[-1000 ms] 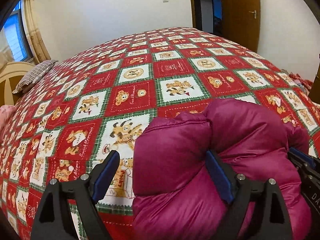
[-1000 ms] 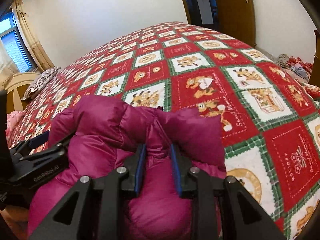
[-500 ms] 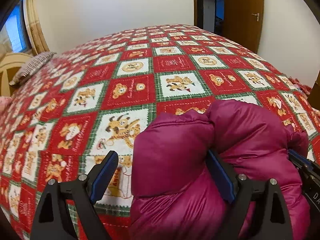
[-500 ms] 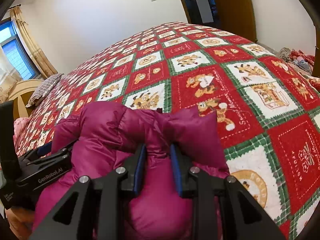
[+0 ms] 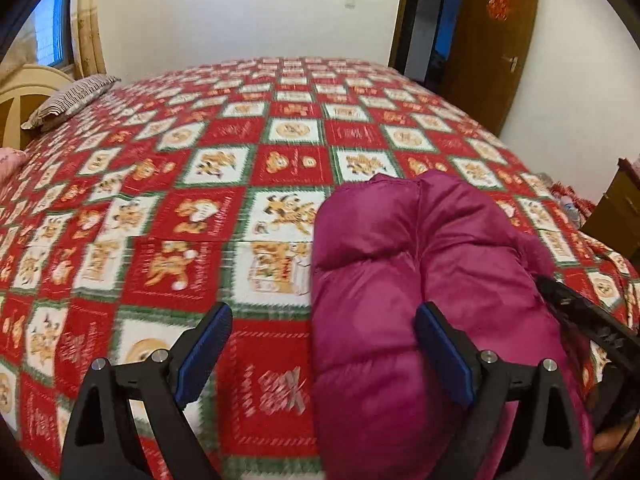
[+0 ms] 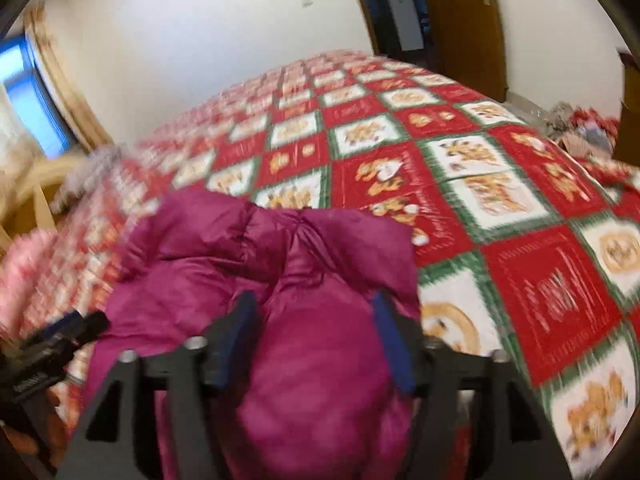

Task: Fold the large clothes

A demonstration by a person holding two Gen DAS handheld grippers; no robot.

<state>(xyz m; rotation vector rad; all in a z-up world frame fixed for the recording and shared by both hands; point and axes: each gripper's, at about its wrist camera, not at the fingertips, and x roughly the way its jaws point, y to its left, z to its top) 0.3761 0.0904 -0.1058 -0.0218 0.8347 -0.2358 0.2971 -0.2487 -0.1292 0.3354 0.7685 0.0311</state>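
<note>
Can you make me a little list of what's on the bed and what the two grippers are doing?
garment: puffy magenta jacket, bunched up on the bed
bed cover: red, white and green bear-pattern quilt
pillow: striped pillow, far left by the headboard
left gripper: open, jacket's edge between its jaws
right gripper: open, jaws just widened, jacket between them

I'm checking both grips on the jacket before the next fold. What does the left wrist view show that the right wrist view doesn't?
Only the left wrist view: the left gripper open wide, the magenta puffer jacket lying against only its right-side finger, and a striped pillow shown sharply.

Only the right wrist view: the right gripper straddling the jacket's middle; its fingers have just been opening, with fabric between them but not pinched.

Both: the jacket bunched on the red patchwork bedspread, the wooden door, and the other gripper at the frame edge.
</note>
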